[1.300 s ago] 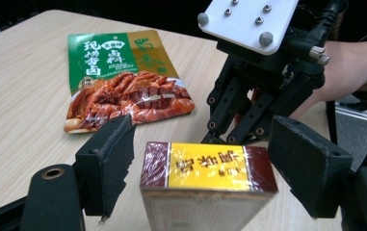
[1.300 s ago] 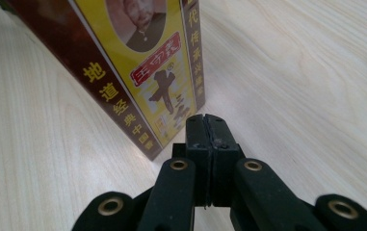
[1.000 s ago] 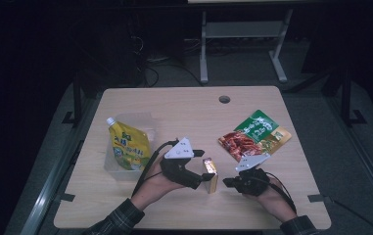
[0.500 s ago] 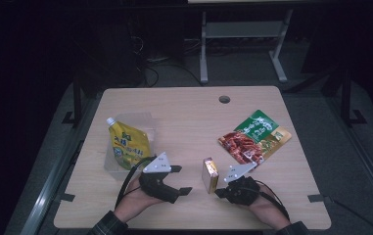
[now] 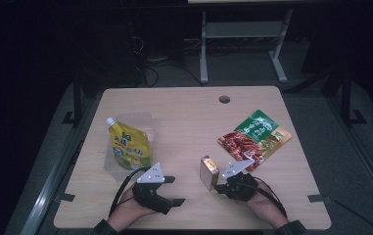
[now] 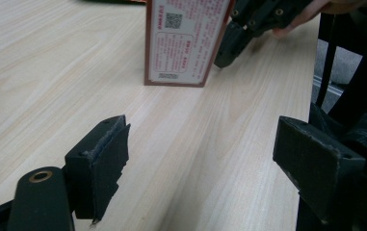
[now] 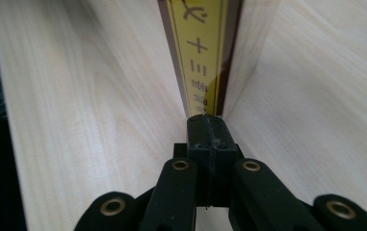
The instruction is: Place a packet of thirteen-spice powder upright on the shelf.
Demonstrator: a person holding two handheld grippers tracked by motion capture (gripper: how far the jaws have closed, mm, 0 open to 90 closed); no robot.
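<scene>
A small flat box (image 5: 208, 172) with a red border and yellow narrow side stands upright near the table's front edge. My right gripper (image 5: 218, 186) is just right of it, low over the table. In the right gripper view its jaws (image 7: 209, 126) are shut together with nothing between them, their tips against the box's yellow side (image 7: 201, 53). My left gripper (image 5: 174, 191) lies left of the box, apart from it. Its jaws (image 6: 205, 149) stand wide open and empty. The box's printed face (image 6: 186, 43) is ahead of them, with the right gripper (image 6: 248, 29) beside it.
A yellow spouted pouch (image 5: 129, 147) lies on a clear sheet at the table's left. A red and green snack packet (image 5: 255, 137) lies at the right. The wooden table (image 5: 189, 117) has a round hole (image 5: 224, 99) at the back.
My left gripper has drawn away from the box, leftward and toward the front edge, and come lower. The box stays upright with the right gripper at its side.
</scene>
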